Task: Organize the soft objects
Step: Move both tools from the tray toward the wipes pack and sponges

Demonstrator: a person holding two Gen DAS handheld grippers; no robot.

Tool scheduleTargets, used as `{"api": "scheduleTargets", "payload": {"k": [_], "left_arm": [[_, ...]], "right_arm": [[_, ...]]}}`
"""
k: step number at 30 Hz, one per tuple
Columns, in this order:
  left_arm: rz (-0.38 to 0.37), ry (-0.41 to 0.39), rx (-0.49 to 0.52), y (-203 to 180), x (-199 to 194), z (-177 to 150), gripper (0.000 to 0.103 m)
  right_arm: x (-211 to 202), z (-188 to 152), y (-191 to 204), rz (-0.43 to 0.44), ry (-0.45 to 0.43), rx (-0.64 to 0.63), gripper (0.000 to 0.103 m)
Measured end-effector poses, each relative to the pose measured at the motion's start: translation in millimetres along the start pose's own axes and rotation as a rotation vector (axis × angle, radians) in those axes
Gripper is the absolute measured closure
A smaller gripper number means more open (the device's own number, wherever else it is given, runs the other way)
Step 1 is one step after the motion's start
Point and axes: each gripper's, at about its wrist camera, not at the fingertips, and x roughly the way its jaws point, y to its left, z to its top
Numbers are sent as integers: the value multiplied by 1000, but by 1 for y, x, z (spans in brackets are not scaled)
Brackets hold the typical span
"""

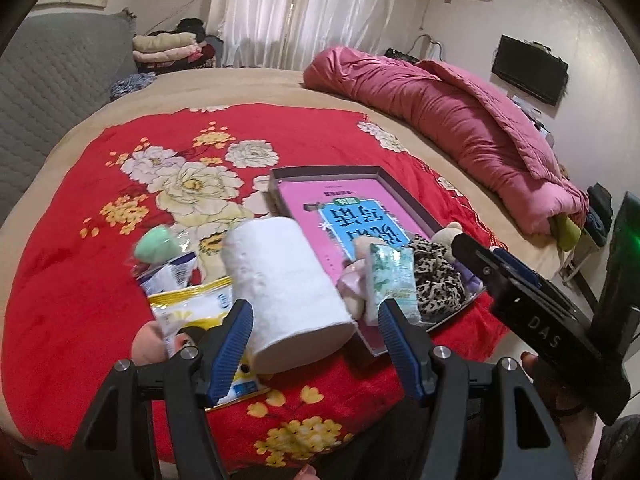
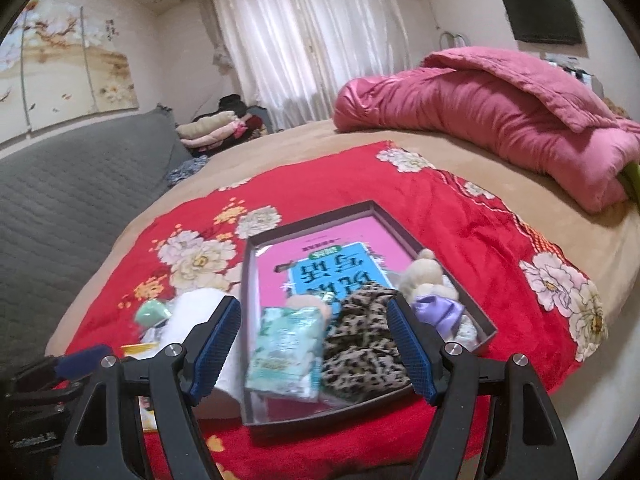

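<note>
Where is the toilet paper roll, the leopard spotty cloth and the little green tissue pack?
Toilet paper roll [image 1: 280, 280], left wrist view, on its white side.
Leopard cloth [image 2: 366, 344], right wrist view, middle of the spotted fabric.
Green tissue pack [image 2: 286, 354], right wrist view, on its front face.

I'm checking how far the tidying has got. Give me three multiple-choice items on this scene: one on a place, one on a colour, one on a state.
1. Where does the leopard-print cloth lie?
A. on the grey sofa
B. inside the box
C. on the folded quilt

2. What colour is the quilt heaped at the far side of the bed?
A. pink
B. green
C. white

3. How does the box stand?
A. shut with a lid
B. turned upside down
C. open at the top

Answers:
1. B: the leopard-print cloth rests within the walls of the box.
2. A: the quilt is pink all over.
3. C: no lid covers the box, and the things in it show from above.
</note>
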Motion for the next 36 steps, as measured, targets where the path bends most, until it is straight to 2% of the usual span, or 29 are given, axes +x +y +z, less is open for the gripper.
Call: {"api": "scheduleTargets", "payload": {"k": [11, 21, 29, 36], "left_arm": [[19, -14, -41, 28, -18, -9, 38], [37, 8, -150, 74, -30, -24, 38], [28, 82, -255, 109, -23, -48, 38], [-26, 174, -260, 103, 7, -62, 38]], "right_arm": [[-14, -5, 52, 73, 8, -126, 27], [-19, -9, 78, 116, 19, -189, 26], [-22, -16, 94, 155, 34, -232, 26], [-16, -19, 89, 158, 55, -209, 26]]}}
